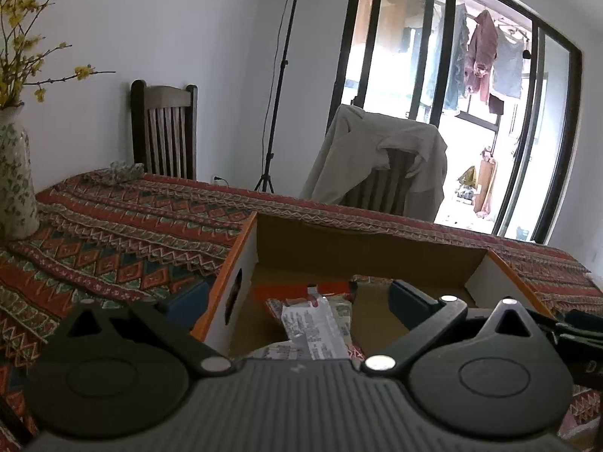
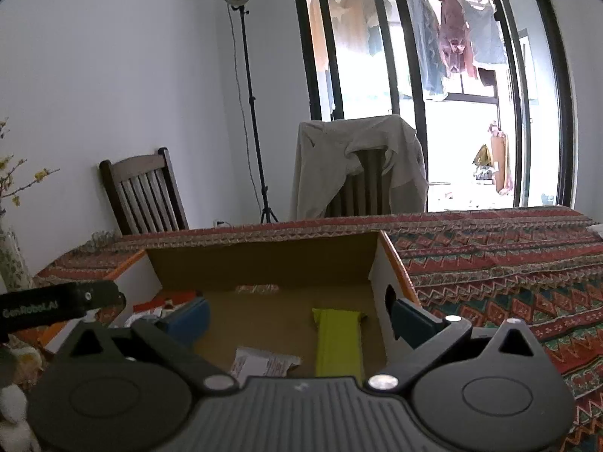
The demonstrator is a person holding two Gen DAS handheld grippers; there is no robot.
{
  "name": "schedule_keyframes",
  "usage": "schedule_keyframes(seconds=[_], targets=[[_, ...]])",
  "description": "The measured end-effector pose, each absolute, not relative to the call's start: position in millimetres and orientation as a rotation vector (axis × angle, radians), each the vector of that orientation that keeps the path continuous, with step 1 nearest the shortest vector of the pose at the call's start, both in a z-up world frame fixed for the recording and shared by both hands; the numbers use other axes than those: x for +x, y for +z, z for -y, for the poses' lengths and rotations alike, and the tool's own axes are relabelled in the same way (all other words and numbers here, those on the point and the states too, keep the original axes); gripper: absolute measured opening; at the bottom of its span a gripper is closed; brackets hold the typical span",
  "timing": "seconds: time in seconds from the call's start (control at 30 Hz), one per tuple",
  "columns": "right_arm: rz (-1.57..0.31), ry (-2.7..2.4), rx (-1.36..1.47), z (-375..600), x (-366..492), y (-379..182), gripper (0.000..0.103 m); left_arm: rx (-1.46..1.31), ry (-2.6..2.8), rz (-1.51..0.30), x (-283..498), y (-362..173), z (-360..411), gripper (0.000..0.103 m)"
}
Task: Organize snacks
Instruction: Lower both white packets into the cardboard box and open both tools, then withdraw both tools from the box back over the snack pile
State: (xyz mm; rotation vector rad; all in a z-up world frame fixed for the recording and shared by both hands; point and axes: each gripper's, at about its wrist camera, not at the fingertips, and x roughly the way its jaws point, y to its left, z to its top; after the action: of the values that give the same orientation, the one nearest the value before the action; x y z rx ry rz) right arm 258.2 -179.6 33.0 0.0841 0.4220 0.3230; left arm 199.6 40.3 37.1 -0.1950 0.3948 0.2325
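Observation:
An open cardboard box [image 1: 377,243] with orange-edged white side walls sits on the patterned tablecloth. In the left wrist view it holds an orange-red packet [image 1: 297,290] and a packet with a white label [image 1: 316,329]. My left gripper [image 1: 297,303] is open and holds nothing; its left fingertip [image 1: 188,303] is outside the box's left wall and the other is over the box. In the right wrist view the box [image 2: 264,260] holds a yellow-green packet [image 2: 339,342] and a white-labelled packet [image 2: 264,363]. My right gripper [image 2: 301,320] stands open above them, empty.
A flowered vase [image 1: 15,173] with yellow blossoms stands at the table's left. Beyond the far edge are a dark wooden chair [image 1: 164,132], a chair draped with a beige jacket [image 1: 380,158], a light stand [image 2: 248,94] and glass doors. The left gripper's body [image 2: 56,305] shows at the left.

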Motion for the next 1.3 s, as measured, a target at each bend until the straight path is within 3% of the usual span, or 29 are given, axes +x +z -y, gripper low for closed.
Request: schedule_keyframes(seconds=[0.77, 1.3], targets=[[-0.301, 0.334, 0.052, 190, 212, 87, 0.103, -0.172, 0.198, -0.288, 126, 94, -32, 0.103], [-0.391, 0.342, -0.025, 236, 131, 50, 0.103, -0.172, 0.234, -0.409, 59, 40, -63, 0.103]])
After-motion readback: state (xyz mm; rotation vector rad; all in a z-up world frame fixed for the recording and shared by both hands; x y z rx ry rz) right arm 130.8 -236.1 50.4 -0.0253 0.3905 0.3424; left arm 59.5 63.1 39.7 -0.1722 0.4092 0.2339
